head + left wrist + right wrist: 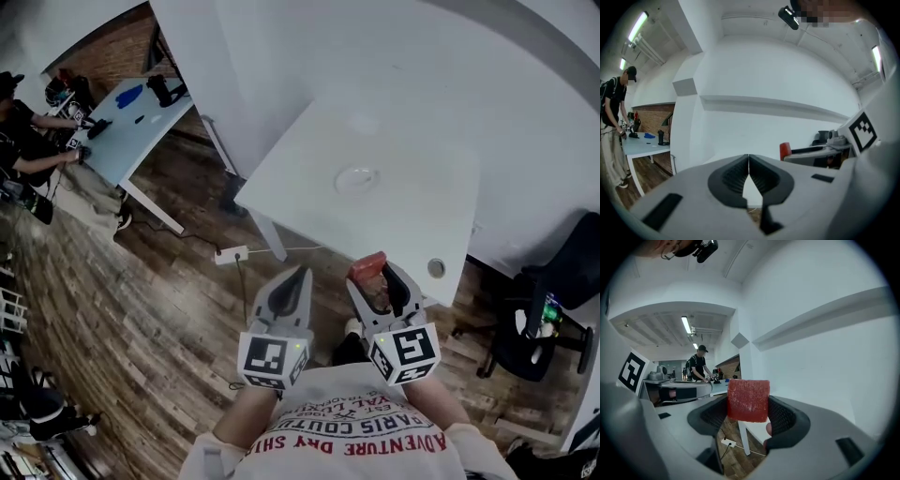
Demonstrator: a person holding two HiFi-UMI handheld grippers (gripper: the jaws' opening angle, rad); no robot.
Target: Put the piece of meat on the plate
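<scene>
A red block of meat (367, 266) (748, 400) sits clamped between the jaws of my right gripper (372, 278) (749, 409), held up near the front edge of the white table (412, 220). The clear round plate (356, 178) lies on the table top, further off than the meat and slightly left of it. My left gripper (298, 279) (749, 165) hangs beside the right one over the wooden floor, its jaws pressed together with nothing between them. In the left gripper view the meat (785, 151) shows as a red end to the right.
A white power strip (230, 254) with a cable lies on the wooden floor by the table leg. A second white table (127, 122) with people at it stands far left. A black office chair (553, 309) is at the right. White wall (309, 47) behind the table.
</scene>
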